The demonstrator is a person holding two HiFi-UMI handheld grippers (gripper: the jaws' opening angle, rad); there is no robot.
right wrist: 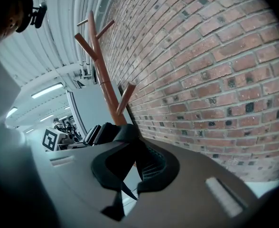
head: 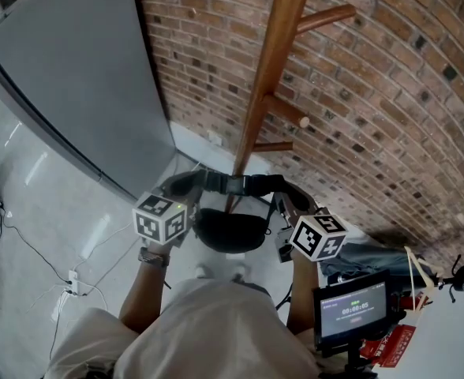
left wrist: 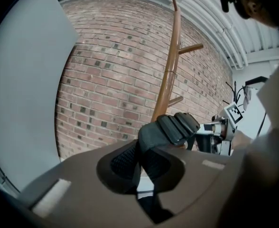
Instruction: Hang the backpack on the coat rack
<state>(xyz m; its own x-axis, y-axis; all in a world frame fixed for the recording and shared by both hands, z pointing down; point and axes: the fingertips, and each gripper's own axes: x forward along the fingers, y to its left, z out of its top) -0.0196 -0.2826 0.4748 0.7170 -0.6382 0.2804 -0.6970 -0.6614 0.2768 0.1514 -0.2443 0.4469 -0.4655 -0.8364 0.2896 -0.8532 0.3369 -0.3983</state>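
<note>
A black backpack [head: 228, 229] hangs between my two grippers, right in front of the wooden coat rack [head: 267, 77]. Its padded shoulder straps [head: 240, 184] stretch across from one gripper to the other, below the rack's pegs [head: 289, 112]. My left gripper [head: 183, 188] is shut on one strap; in the left gripper view the strap [left wrist: 175, 127] rises out of the shut gripper [left wrist: 140, 161], with the rack pole [left wrist: 170, 65] behind. My right gripper [head: 289, 205] is shut on the other strap [right wrist: 123, 134], which runs between its jaws [right wrist: 134, 164]. The rack [right wrist: 104, 87] stands just beyond.
A red brick wall [head: 390, 117] runs behind the rack. A grey panel [head: 74, 77] stands to the left. On the pale floor lie a cable and a power strip [head: 72, 279]. A small screen device [head: 352, 308] sits at my lower right.
</note>
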